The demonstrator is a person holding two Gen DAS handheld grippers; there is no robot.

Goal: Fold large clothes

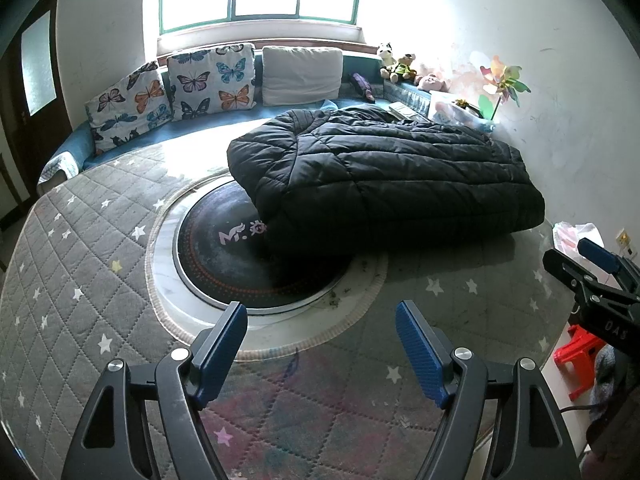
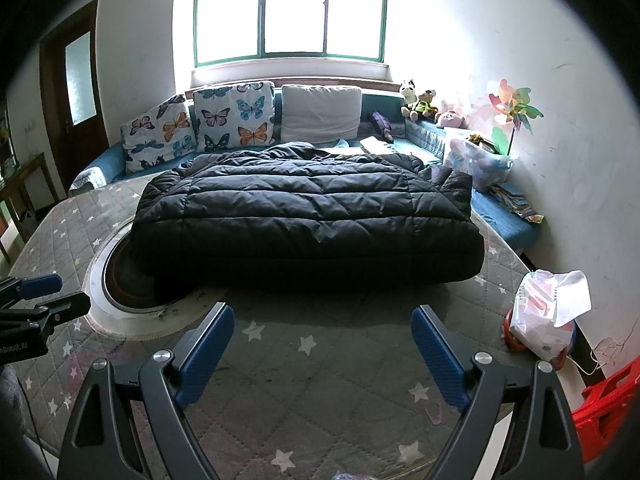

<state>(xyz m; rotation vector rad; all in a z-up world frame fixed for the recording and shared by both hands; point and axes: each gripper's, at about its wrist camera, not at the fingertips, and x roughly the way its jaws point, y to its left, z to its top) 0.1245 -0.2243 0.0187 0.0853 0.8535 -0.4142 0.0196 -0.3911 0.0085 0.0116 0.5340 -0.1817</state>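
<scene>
Black quilted puffer coat [image 2: 308,216], lying folded on the grey star-quilted table cover [image 2: 320,380], partly over its round dark centre plate [image 1: 256,264]: likely bulky, soft, slippery, best pinched at edges; left gripper [image 1: 320,344] and right gripper [image 2: 322,348] spread, empty.

home living room | sofa [image 2: 504,216] | butterfly cushions [image 2: 234,116] | plush toys [image 2: 418,104]
</scene>
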